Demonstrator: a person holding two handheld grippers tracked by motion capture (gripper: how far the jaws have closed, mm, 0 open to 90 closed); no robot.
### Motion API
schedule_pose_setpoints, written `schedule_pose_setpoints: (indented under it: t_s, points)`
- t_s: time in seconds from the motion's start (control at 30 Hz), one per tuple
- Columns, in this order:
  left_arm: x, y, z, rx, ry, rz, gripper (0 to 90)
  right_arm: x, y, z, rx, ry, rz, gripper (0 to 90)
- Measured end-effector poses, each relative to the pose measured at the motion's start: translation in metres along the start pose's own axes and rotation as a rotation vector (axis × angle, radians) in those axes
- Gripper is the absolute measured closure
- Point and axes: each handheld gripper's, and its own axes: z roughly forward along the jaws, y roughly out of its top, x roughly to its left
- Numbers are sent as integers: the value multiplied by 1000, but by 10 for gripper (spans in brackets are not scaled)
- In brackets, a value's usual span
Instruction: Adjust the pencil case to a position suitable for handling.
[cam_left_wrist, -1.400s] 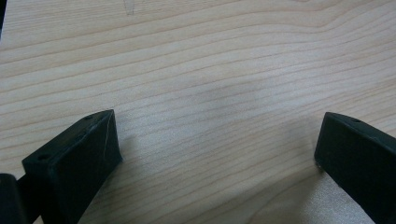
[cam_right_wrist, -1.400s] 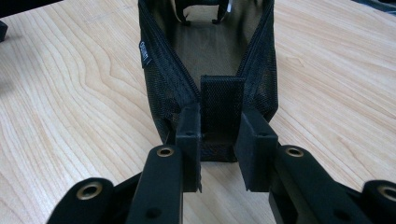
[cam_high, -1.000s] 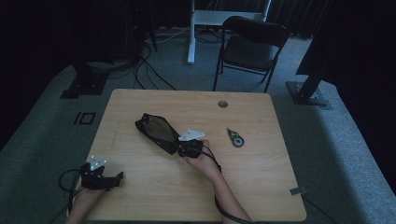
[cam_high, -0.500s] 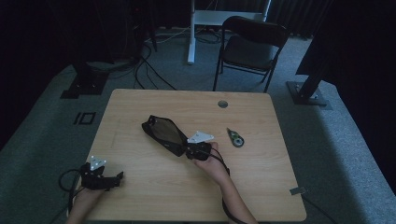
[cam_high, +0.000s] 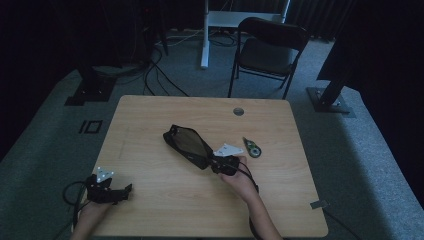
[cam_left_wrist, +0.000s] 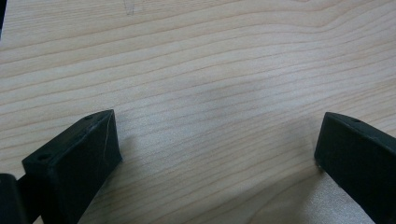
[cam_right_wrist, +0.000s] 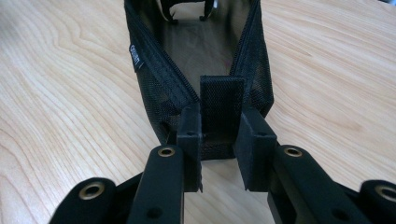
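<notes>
A black mesh pouch (cam_high: 186, 145) lies near the middle of the wooden bench (cam_high: 150, 120), slanting from upper left to lower right in the high view. Its zipper is undone, so the long top stands open and the dark inside shows. The right gripper (cam_high: 216, 163) meets the pouch at its lower right end, with the person's right hand (cam_high: 241, 181) behind it and the forearm coming in from the bottom edge. In the right gripper view the jaws are drawn in on a short fabric tab (cam_right_wrist: 222, 108) at the near end of the mesh pouch (cam_right_wrist: 205, 51); the tab stands upright between the two pads, which press it from either side. The zipper edges run away from the tab on both sides, and a small label (cam_right_wrist: 136, 58) sits on the left wall of the pouch.

The left gripper (cam_high: 125, 191) rests low at the near left corner of the bench, well apart from the pouch, with the person's left hand (cam_high: 92, 210) behind it. In the left gripper view its jaws stand wide apart over bare wood, with nothing between them.

A small green and black tape dispenser (cam_high: 253, 148) lies on the bench to the right of the right gripper, near it but not touching. A round cable hole (cam_high: 238, 111) sits near the far edge of the bench. Beyond the bench stands a dark folding chair (cam_high: 267, 52) on the grey floor
</notes>
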Motion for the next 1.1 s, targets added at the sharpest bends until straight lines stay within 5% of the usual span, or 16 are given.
schedule_pose_setpoints:
  t_s: [0.7,1.03,1.1]
  points:
    - [0,0,0,0,0,1,1,-20,-35,-48,-9,-85,61,727]
    - [0,0,0,0,0,1,1,-22,-49,-66,-13,-103,74,727]
    - [0,0,0,0,0,1,1,-22,-52,-72,-21,-83,106,727]
